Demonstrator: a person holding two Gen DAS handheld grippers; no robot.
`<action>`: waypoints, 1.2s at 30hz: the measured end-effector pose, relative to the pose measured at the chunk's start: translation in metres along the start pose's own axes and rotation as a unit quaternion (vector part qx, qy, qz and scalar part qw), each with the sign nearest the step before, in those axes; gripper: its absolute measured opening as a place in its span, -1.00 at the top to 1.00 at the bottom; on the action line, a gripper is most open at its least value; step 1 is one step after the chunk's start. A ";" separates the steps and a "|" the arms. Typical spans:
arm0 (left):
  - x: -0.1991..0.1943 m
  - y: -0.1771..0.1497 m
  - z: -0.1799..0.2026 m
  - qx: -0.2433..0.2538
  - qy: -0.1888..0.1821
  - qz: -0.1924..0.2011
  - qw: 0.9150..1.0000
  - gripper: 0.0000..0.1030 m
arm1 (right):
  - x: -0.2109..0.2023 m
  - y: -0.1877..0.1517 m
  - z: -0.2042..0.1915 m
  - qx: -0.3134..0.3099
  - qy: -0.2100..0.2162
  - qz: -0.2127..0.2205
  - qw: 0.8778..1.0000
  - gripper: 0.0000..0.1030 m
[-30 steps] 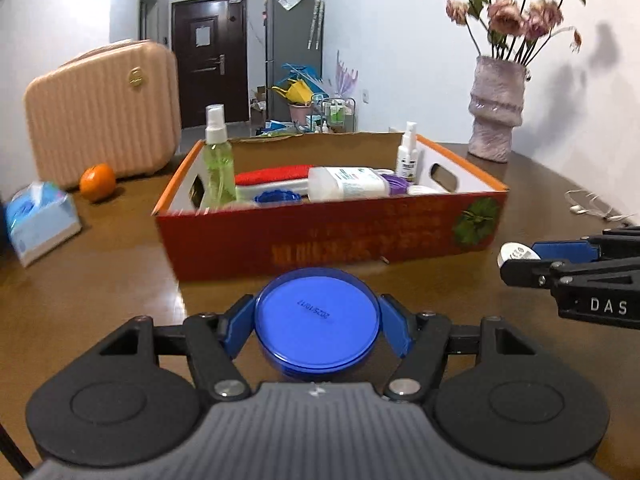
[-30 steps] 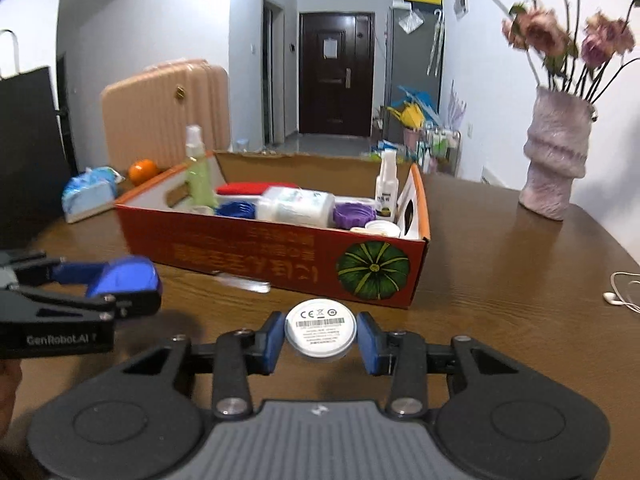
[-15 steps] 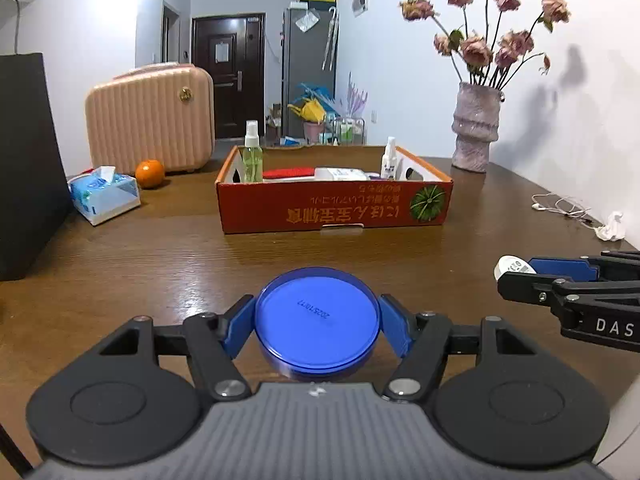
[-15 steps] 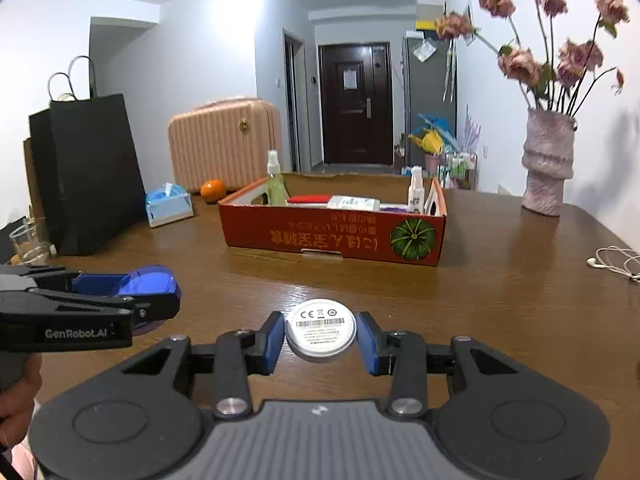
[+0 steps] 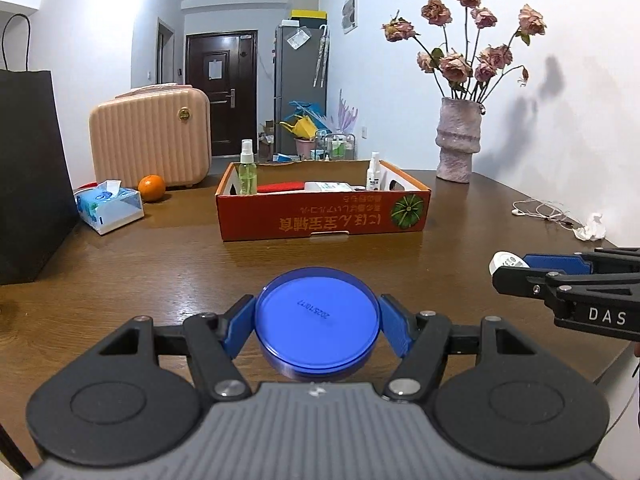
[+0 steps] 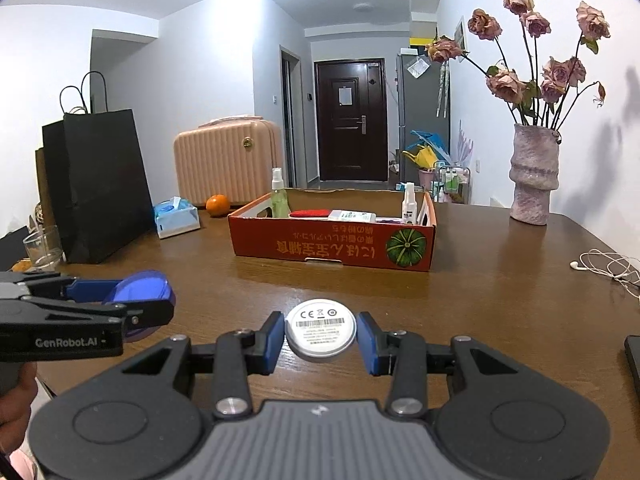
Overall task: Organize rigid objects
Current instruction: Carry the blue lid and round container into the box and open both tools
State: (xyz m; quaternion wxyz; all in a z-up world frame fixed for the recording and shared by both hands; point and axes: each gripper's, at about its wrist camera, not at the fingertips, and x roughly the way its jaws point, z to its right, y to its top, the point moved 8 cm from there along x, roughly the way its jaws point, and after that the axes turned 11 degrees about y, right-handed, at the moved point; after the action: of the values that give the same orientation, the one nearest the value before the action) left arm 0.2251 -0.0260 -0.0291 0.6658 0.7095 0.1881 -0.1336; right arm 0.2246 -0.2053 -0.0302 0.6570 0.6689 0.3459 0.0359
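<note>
— Where's the blue round lid (image 5: 317,317)?
— Clamped flat between the left gripper (image 5: 318,330) pads, well short of the orange box (image 5: 322,216).
— And the white disc (image 6: 320,329)?
— Pinched in the right gripper (image 6: 321,342), apparently above the table (image 6: 500,300).

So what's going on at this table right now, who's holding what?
A person is working with a handheld gripper in each hand above a wooden table. The left gripper is clamped on a round blue tin, and the right gripper is clamped on a small white disc with a barcode label. Both are held short of the orange cardboard box, which already holds spray bottles and other toiletries.
</note>
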 end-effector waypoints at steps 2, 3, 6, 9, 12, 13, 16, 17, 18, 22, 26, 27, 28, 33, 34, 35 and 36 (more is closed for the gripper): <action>0.006 0.002 -0.001 -0.001 0.000 -0.004 1.000 -0.30 | 0.005 0.002 0.003 0.002 0.001 -0.001 1.000 0.25; 0.010 0.004 -0.001 -0.002 -0.001 -0.006 1.000 -0.30 | 0.008 0.003 0.005 0.005 0.000 0.001 1.000 0.25; 0.028 0.016 -0.002 -0.005 -0.007 -0.008 1.000 -0.30 | 0.019 0.012 0.017 0.016 -0.005 0.006 1.000 0.25; 0.051 0.041 -0.004 -0.020 -0.035 -0.013 0.999 -0.30 | 0.037 0.029 0.030 0.019 -0.002 0.007 1.000 0.25; 0.081 0.074 -0.007 -0.031 -0.065 -0.017 0.997 -0.30 | 0.060 0.058 0.045 0.033 0.020 0.016 0.999 0.25; 0.095 0.086 -0.007 -0.030 -0.071 -0.018 0.997 -0.30 | 0.069 0.068 0.050 0.038 0.026 0.018 0.999 0.25; 0.140 0.119 -0.005 -0.017 -0.077 -0.026 0.997 -0.30 | 0.104 0.098 0.066 0.039 0.034 0.017 0.999 0.25; 0.158 0.129 -0.002 -0.015 -0.079 -0.034 0.996 -0.30 | 0.120 0.109 0.072 0.040 0.037 0.014 0.998 0.25; 0.177 0.138 0.001 -0.010 -0.085 -0.045 0.995 -0.30 | 0.135 0.118 0.078 0.043 0.040 0.010 0.998 0.25; 0.256 0.152 0.012 -0.003 -0.078 -0.113 0.991 -0.30 | 0.205 0.142 0.111 0.054 0.031 -0.025 0.998 0.25; 0.312 0.149 0.021 0.002 -0.078 -0.170 0.982 -0.30 | 0.269 0.138 0.139 0.078 0.038 -0.106 0.991 0.25; 0.324 0.146 0.022 0.003 -0.076 -0.183 0.980 -0.30 | 0.282 0.135 0.143 0.079 0.042 -0.127 0.988 0.25; 0.335 0.143 0.026 0.007 -0.079 -0.198 0.977 -0.30 | 0.291 0.133 0.146 0.073 0.041 -0.140 0.987 0.25; 0.365 0.125 0.035 0.024 -0.068 -0.243 0.967 -0.29 | 0.320 0.117 0.146 0.018 0.026 -0.193 0.981 0.25; 0.369 0.121 0.037 0.031 -0.060 -0.250 0.966 -0.31 | 0.325 0.114 0.147 0.017 0.026 -0.201 0.979 0.25; 0.371 0.119 0.038 0.034 -0.053 -0.253 0.965 -0.31 | 0.329 0.111 0.147 0.014 0.022 -0.206 0.978 0.25; 0.374 0.117 0.038 0.036 -0.050 -0.256 0.965 -0.31 | 0.332 0.108 0.147 0.009 0.019 -0.209 0.978 0.23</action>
State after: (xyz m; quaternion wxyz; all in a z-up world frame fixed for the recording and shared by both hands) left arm 0.6130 -0.0356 -0.0922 0.5919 0.6538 0.3246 -0.3417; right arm 0.5951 -0.1503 -0.0870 0.6371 0.5874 0.4904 -0.0926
